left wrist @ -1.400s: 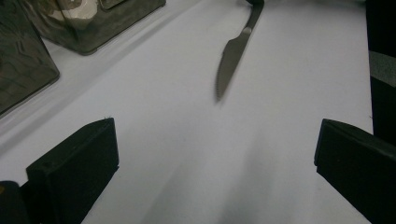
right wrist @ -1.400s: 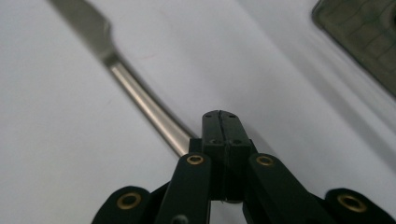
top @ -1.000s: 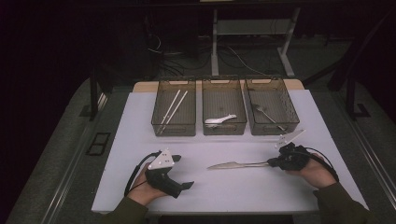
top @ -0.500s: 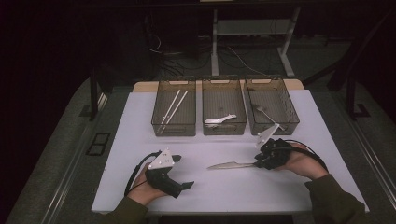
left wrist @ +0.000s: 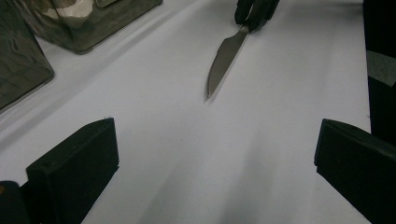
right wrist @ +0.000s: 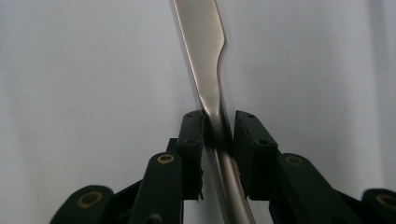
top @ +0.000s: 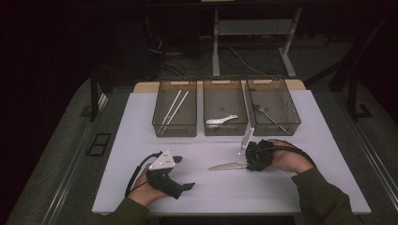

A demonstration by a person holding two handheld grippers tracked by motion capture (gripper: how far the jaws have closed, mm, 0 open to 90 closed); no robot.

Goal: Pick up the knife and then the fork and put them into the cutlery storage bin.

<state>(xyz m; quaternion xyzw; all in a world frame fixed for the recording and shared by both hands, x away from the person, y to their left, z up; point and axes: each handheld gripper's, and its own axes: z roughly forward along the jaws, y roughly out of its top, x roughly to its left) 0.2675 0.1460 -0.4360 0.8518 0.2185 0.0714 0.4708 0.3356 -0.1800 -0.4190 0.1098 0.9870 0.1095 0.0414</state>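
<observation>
A serrated table knife [top: 227, 166] lies flat on the white table top [top: 281, 197], blade pointing left. My right gripper [top: 248, 164] sits over its handle end. In the right gripper view the handle [right wrist: 205, 37] runs between the two pads [right wrist: 191, 135], which hug it closely; the jaws have just been closing on it. In the left gripper view the knife [left wrist: 224, 56] lies ahead, with the right gripper [left wrist: 254, 11] at its far end. My left gripper [top: 187, 186] rests on the table at front left, its jaws [left wrist: 219, 154] wide open over bare table.
Three mesh bins stand in a row at the back: the left bin [top: 174, 133] holds chopsticks [top: 172, 108], the middle bin [top: 225, 133] a white spoon [top: 221, 121], the right bin [top: 291, 112] a fork [top: 268, 114]. A table frame and cables lie beyond.
My right gripper has slid left along the table onto the knife's handle end. The knife and the left gripper have stayed put.
</observation>
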